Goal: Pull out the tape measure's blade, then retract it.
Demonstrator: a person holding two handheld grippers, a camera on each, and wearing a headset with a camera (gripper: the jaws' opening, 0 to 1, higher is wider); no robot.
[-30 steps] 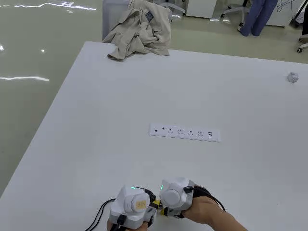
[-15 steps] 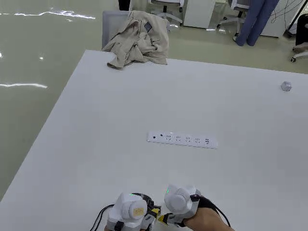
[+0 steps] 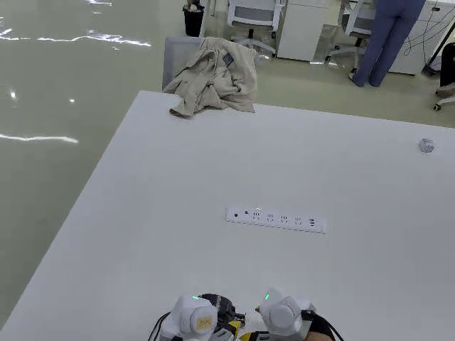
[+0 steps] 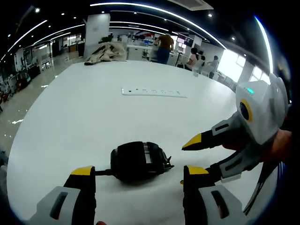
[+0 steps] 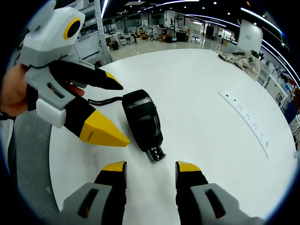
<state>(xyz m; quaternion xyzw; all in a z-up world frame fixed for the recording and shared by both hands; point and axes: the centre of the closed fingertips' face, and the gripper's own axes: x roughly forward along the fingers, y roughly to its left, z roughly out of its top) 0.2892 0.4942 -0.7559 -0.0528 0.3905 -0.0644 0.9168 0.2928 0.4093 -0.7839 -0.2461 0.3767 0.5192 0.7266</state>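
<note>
Both open and empty, the left claw (image 4: 138,171) and right claw (image 5: 151,167) face the black tape measure (image 4: 138,161) on the tabletop (image 4: 93,103), lower centre of each gripper view; its rigid, probably hefty case suits clamping, the thin blade hook (image 5: 156,153) pinching.

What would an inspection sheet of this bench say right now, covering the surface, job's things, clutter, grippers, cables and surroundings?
Surface: white table, mostly bare.
Job's things: black tape measure lies flat near the table's near edge, with only the blade's end showing at the case mouth.
Clutter: white power strip mid-table; beige jacket over the far edge; small silvery ball far right.
Grippers: left hand-held gripper open, jaws either side of the case; right hand-held gripper open, just short of the blade end.
Cables: black cable trailing by the grippers.
Surroundings: glossy floor, grey chair behind the jacket, a person standing beyond.
</note>
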